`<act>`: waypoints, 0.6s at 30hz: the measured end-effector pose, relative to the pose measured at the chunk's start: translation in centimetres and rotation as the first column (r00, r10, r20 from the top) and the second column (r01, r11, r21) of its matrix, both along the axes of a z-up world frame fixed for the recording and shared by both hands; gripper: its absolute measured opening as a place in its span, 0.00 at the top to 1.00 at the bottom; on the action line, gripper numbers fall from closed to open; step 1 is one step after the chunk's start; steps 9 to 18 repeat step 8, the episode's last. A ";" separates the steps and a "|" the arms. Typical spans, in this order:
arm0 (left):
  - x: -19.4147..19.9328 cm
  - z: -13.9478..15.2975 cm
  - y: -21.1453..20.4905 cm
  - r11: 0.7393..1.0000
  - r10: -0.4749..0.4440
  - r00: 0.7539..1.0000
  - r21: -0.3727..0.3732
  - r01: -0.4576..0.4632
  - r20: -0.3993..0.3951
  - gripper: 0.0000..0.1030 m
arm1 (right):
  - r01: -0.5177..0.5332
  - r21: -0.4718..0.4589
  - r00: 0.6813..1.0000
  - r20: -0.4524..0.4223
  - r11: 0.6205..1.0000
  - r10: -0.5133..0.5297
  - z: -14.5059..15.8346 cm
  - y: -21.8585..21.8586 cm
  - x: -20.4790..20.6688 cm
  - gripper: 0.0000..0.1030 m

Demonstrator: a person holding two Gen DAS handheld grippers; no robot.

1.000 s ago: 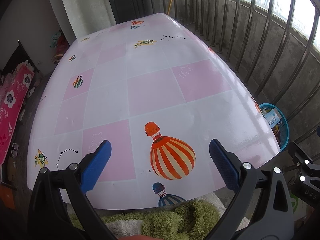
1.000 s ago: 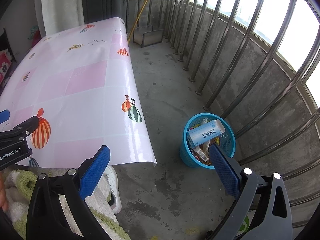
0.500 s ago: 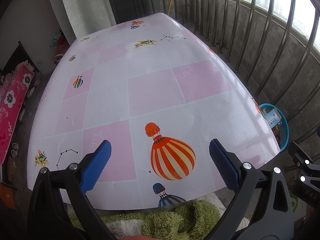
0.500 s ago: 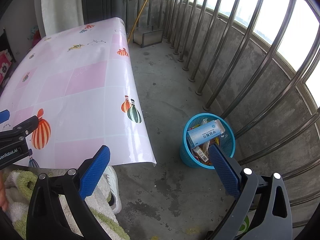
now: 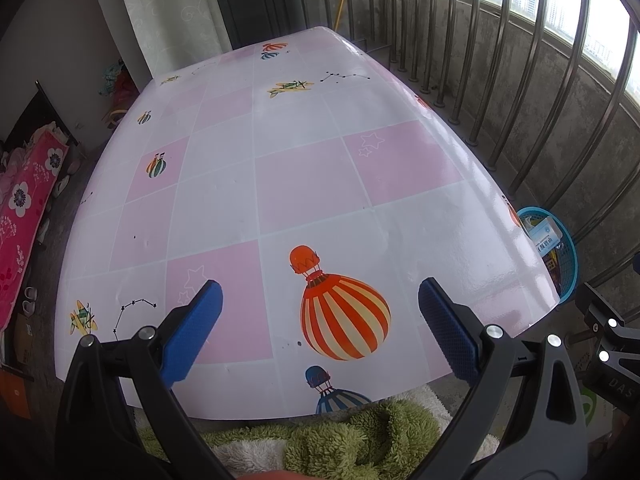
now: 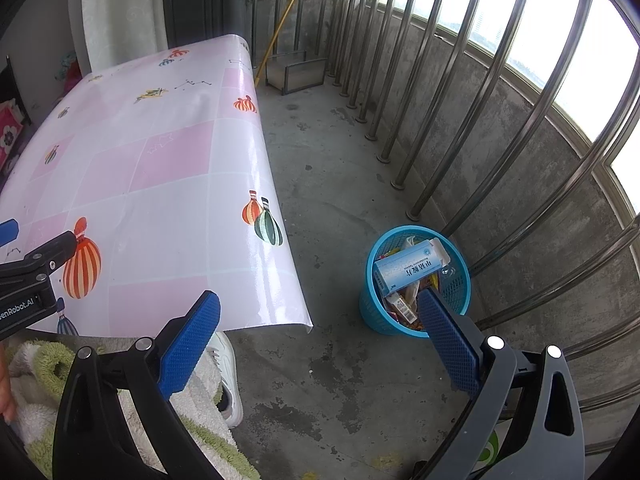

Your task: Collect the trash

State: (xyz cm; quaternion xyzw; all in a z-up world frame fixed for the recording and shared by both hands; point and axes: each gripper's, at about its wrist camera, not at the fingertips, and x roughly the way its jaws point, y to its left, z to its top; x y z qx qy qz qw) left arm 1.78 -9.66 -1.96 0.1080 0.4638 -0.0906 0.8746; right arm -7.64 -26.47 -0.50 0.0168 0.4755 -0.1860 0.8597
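Note:
A blue mesh trash basket (image 6: 372, 308) stands on the concrete floor by the railing, holding a light blue carton (image 6: 408, 268) and other wrappers. In the left wrist view the basket (image 5: 568, 256) peeks out past the table's right edge. My right gripper (image 6: 318, 312) hangs open above the floor, its right finger over the basket's near rim, holding nothing. My left gripper (image 5: 318, 306) is open and empty above the near end of the table (image 5: 304, 184), which wears a pink and white balloon-print cloth.
Steel railing bars (image 6: 436, 128) run along the right wall. A metal frame and a yellow broom handle (image 6: 280, 28) stand at the far end. A white shoe (image 6: 228, 376) and green fuzzy clothing (image 5: 320, 436) lie near me. A pink floral bed (image 5: 24, 208) is left.

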 end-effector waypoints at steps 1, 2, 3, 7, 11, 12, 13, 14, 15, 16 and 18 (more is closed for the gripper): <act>0.0 0.0 0.0 1.000 0.000 1.000 0.000 0.000 0.000 0.09 | 0.001 0.001 1.000 0.000 1.000 -0.001 0.0 0.0 0.0 0.06; 0.0 0.0 0.0 1.000 0.000 1.000 0.000 0.000 -0.001 0.09 | 0.001 0.001 1.000 0.000 1.000 -0.001 0.0 0.0 0.0 0.06; 0.1 0.0 0.0 1.000 0.000 1.000 -0.001 0.000 -0.003 0.09 | 0.001 0.001 1.000 0.000 1.000 -0.001 0.0 0.0 0.0 0.06; 0.1 0.0 0.0 1.000 0.003 1.000 -0.002 -0.003 -0.004 0.09 | 0.001 0.001 1.000 0.000 1.000 -0.001 0.0 0.0 0.0 0.06; 0.1 0.0 -0.1 1.000 0.003 1.000 -0.002 -0.003 -0.004 0.09 | 0.000 0.002 1.000 0.000 1.000 0.000 0.0 0.0 0.0 0.06; 0.1 0.0 -0.1 1.000 0.003 1.000 -0.002 -0.003 -0.004 0.09 | 0.000 0.002 1.000 0.000 1.000 0.000 0.0 0.0 0.0 0.06; 0.1 0.0 -0.1 1.000 0.003 1.000 -0.002 -0.003 -0.004 0.09 | 0.000 0.002 1.000 0.000 1.000 0.000 0.0 0.0 0.0 0.06; 0.1 0.0 -0.1 1.000 0.003 1.000 -0.002 -0.003 -0.004 0.09 | 0.000 0.002 1.000 0.000 1.000 0.000 0.0 0.0 0.0 0.06; 0.1 0.0 -0.1 1.000 0.003 1.000 -0.002 -0.003 -0.004 0.09 | 0.000 0.002 1.000 0.000 1.000 0.000 0.0 0.0 0.0 0.06; 0.1 0.0 -0.1 1.000 0.003 1.000 -0.002 -0.003 -0.004 0.09 | 0.000 0.002 1.000 0.000 1.000 0.000 0.0 0.0 0.0 0.06; 0.1 0.0 -0.1 1.000 0.003 1.000 -0.002 -0.003 -0.004 0.09 | 0.000 0.002 1.000 0.000 1.000 0.000 0.0 0.0 0.0 0.06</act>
